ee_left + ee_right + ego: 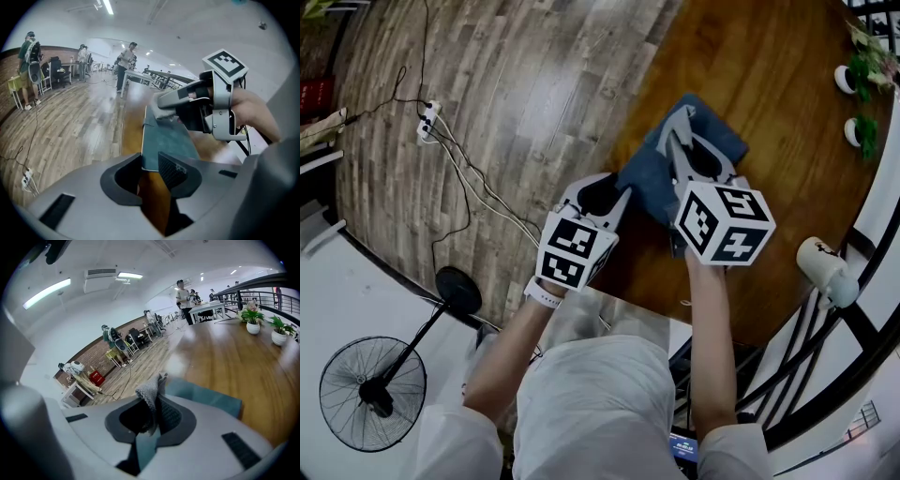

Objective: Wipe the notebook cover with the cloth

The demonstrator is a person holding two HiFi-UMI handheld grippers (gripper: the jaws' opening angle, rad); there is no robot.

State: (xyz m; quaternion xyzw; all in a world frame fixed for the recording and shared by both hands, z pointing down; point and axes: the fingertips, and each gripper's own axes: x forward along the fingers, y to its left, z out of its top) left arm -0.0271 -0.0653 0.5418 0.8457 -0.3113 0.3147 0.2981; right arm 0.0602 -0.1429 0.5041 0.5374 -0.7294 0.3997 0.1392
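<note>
Teal notebook [642, 187], flat near the wooden table's [769, 75] edge: left gripper [150, 173], jaws apart astride its near corner, apparently bracing it against sliding; right gripper [152, 413], clamped on a bunched grey cloth [150, 392], poised over the cover for wiping.

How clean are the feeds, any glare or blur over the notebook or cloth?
Head view: sharp, no glare on the notebook. Left gripper view: fisheye bend, hazy background, glare on the table beyond the notebook. Right gripper view: cloth crisp between the jaws, one bright glare patch on the table, dark corners.
</note>
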